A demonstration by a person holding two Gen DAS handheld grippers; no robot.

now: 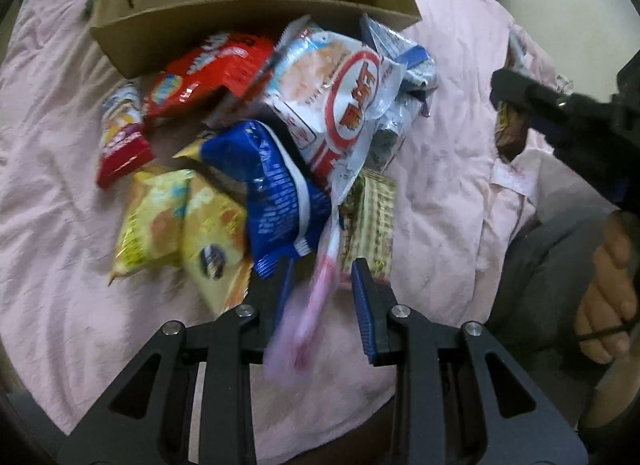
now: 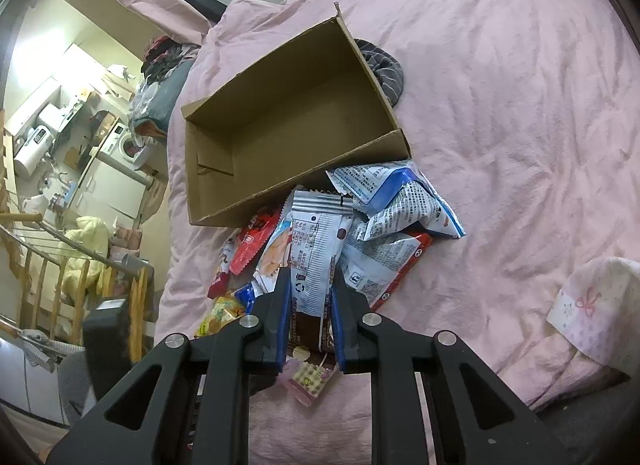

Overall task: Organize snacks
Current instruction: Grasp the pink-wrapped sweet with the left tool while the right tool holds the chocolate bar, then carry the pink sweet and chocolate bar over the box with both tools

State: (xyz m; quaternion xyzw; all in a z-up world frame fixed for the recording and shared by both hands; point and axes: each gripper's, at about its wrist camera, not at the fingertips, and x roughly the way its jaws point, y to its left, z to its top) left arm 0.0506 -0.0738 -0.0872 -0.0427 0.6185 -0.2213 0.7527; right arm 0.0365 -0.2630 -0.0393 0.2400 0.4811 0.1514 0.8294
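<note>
Cardboard box (image 2: 300,185): lies open on the pink bed cover (image 2: 500,105); its floor is bare in both views, so by my reading nothing has been sorted into it yet.
Snack pile (image 1: 280,169): a dozen or so packets heaped against the box's near wall; from the left wrist the box is at 12 o'clock and the heap is in the centre.
Left gripper (image 1: 322,269): fingers clenched on a pink-and-white wrapper (image 1: 312,305), just off the heap's near edge at 6 o'clock.
Right gripper (image 2: 310,277): fingers clenched on a silver-and-brown bar (image 2: 316,249), held over the heap, with the box at 12 o'clock.
Done: two packets picked up, none placed.
Left: nearly everything; both held packets and the whole heap still need places.
Hard to make out: the left packet is smeared by blur, so its print and exact shape are unreadable.
Hidden: lower packets are covered by upper ones; the box's far end is cut off in the left view.
</note>
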